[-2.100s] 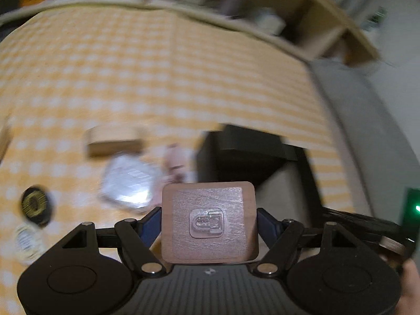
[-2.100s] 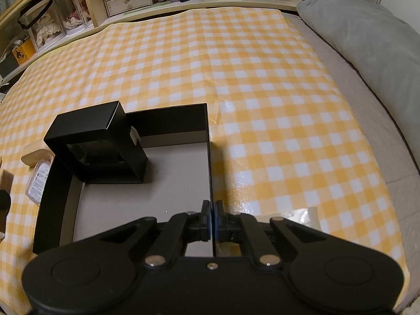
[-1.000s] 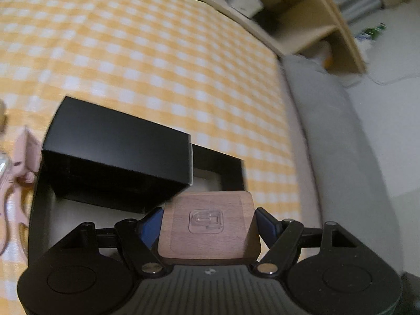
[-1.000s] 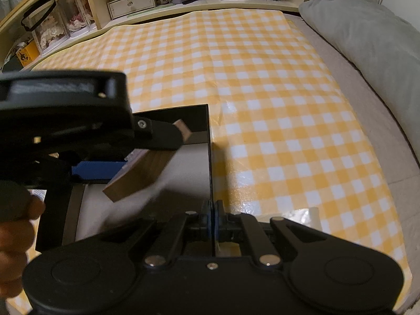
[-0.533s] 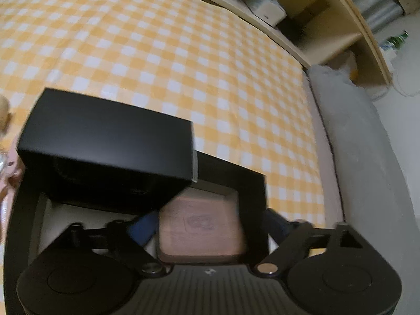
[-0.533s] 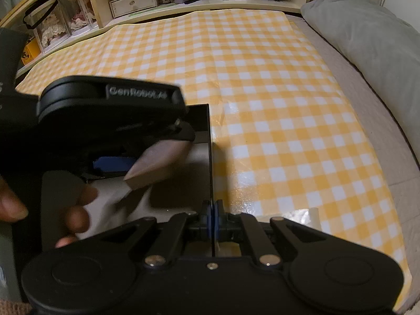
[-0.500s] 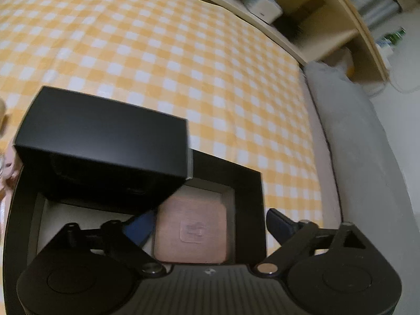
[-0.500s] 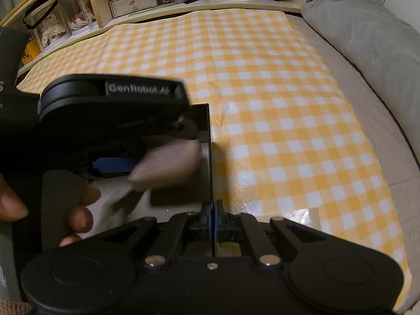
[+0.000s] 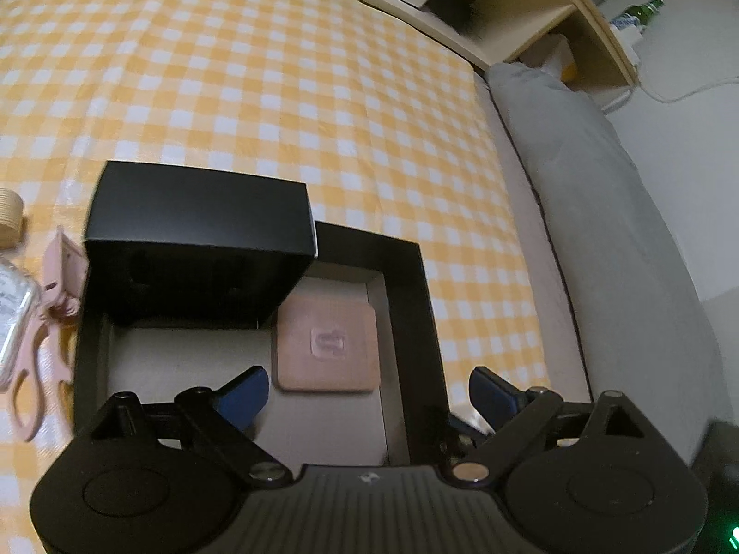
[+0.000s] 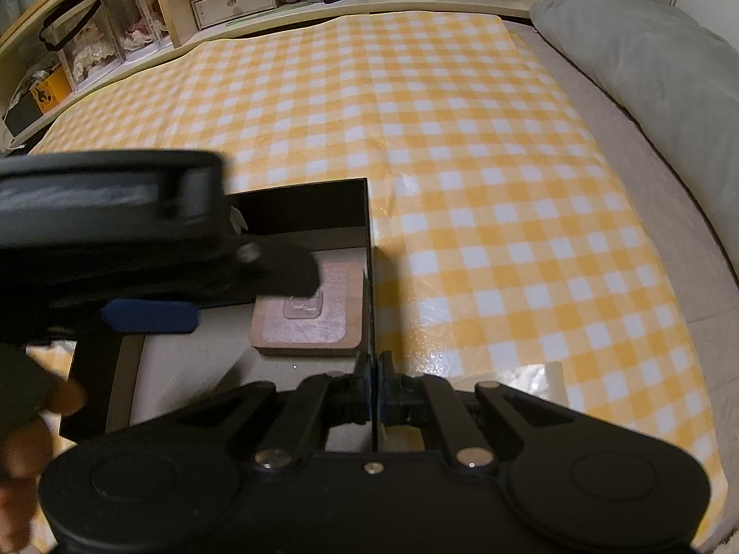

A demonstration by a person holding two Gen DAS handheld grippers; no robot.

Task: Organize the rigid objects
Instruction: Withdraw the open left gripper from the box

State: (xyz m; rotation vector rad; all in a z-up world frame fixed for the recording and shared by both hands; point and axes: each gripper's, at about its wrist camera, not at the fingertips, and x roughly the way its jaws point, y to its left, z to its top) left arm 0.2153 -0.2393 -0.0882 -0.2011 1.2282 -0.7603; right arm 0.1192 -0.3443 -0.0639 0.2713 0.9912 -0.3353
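The wooden square lies flat on the floor of the black tray, in the corner by the tray's right wall, just beside the black box that stands in the tray's far left part. The left gripper hangs above and a little nearer the camera than the square; its jaws stand wide apart and hold nothing, the blue pads clear of the square's edges on both sides. The right gripper has its jaws pinched shut on the tray's thin right wall, steadying it. The remaining loose pieces, the pink scissors and a clear packet, lie on the checked cloth left of the tray, so the left hand is the nearer one, and I judge its next reach goes leftward over the tray's wall.
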